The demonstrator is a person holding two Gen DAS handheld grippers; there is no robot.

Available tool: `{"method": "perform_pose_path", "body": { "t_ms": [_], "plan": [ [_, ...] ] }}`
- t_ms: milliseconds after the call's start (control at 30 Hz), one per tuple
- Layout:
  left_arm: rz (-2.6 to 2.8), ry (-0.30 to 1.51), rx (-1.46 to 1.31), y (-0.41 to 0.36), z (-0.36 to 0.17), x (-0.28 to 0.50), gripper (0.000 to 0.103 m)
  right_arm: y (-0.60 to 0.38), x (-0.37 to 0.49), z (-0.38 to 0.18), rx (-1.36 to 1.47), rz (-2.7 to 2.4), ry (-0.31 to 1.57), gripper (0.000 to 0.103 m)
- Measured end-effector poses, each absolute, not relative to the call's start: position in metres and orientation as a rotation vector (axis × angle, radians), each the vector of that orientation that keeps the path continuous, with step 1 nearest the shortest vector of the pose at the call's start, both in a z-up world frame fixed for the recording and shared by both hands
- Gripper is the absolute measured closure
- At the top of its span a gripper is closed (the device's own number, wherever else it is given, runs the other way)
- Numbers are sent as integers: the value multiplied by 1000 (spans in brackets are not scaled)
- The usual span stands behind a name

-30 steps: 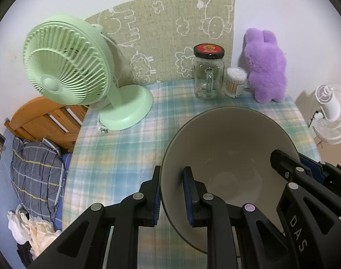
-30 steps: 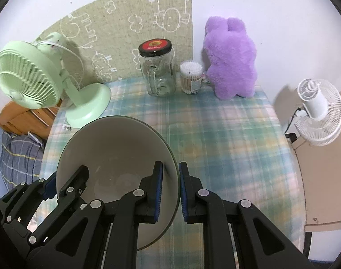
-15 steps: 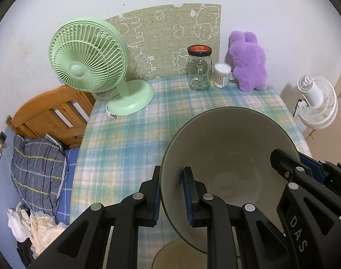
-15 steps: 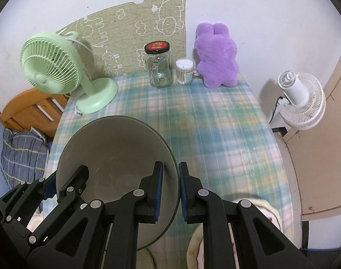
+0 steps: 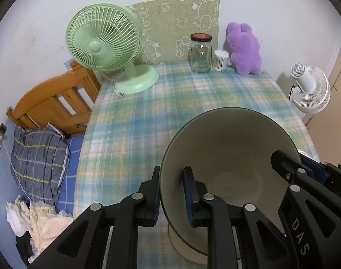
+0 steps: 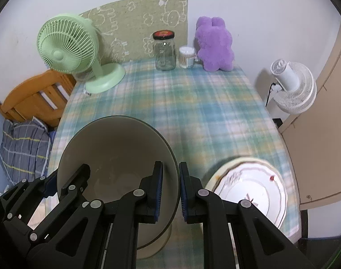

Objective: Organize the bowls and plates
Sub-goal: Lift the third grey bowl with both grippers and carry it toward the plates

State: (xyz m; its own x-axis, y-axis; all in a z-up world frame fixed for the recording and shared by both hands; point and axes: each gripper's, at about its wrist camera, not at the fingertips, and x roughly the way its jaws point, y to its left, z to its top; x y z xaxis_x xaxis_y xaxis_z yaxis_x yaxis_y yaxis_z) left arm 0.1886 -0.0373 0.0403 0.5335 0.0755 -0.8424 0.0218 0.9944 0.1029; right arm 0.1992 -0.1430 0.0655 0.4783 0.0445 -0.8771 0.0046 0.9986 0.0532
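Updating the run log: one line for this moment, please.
left gripper: shut on bowl rim | right gripper: shut on opposite rim | bowl: lifted | plate: on table

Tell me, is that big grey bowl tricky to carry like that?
Probably. The bowl looks glazed and rigid, so likely slippery and breakable. Each gripper, left and right, pinches only its thin rim, so it could tilt if either grip loosens.

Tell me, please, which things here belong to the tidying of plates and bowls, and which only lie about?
Job: grey bowl, gripped at its rim by left gripper and right gripper; white plate.

Lying about: green fan, glass jar, cotton swabs, purple plush, white fan.
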Motion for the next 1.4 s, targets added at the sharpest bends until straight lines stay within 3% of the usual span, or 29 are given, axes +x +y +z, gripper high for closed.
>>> {"method": "perform_pose_path", "body": {
  "t_ms": [633, 1400],
  "plan": [
    [11, 1102, 103, -27, -1, 152, 87, -130, 152, 25, 41, 12, 1155, 85],
    [28, 1180, 80, -28, -30, 161, 87, -130, 164, -6, 9, 33, 1223, 85]
  ]
}}
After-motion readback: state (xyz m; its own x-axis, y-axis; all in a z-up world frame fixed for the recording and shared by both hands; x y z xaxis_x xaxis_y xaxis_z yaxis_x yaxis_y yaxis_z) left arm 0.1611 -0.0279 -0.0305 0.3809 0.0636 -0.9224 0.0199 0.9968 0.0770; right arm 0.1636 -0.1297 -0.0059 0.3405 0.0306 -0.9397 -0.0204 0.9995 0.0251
